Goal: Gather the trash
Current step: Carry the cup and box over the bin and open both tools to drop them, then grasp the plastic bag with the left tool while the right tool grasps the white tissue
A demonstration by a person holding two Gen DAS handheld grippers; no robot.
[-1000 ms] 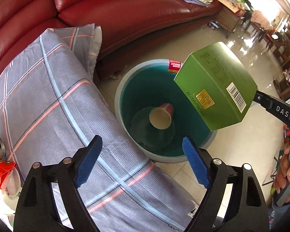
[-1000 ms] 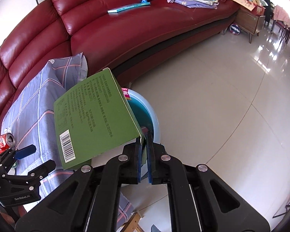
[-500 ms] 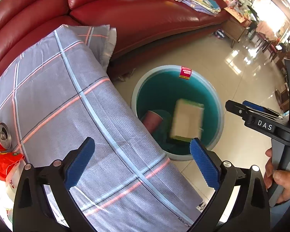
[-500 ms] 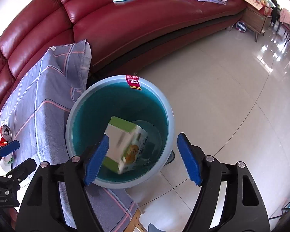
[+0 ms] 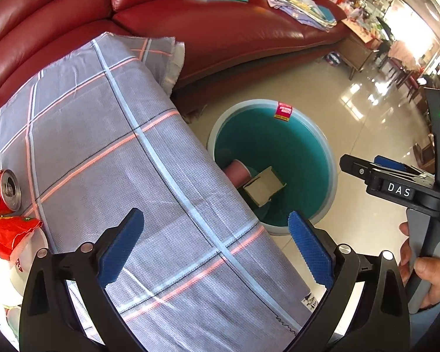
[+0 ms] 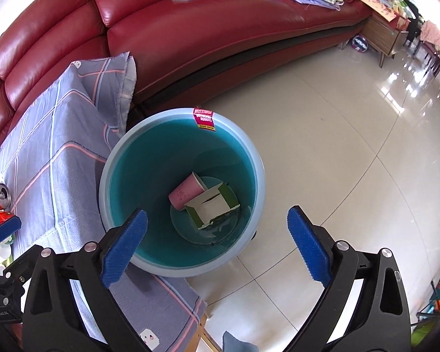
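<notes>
1. A dark red leather sofa (image 6: pixel 208 29) curves across the back of your view.
2. Pale glossy floor tiles (image 6: pixel 352 146) in front of you reflect bright daylight from the upper right.
3. On your left, a grey plaid cloth (image 5: pixel 108 152) covers a table.
4. A wooden side table (image 6: pixel 384 35) stands past the sofa's end.

Checked cloth (image 5: pixel 108 135) on table; can (image 5: pixel 3 189); tiled floor (image 6: pixel 322 135), bin (image 6: pixel 179 267)
</notes>
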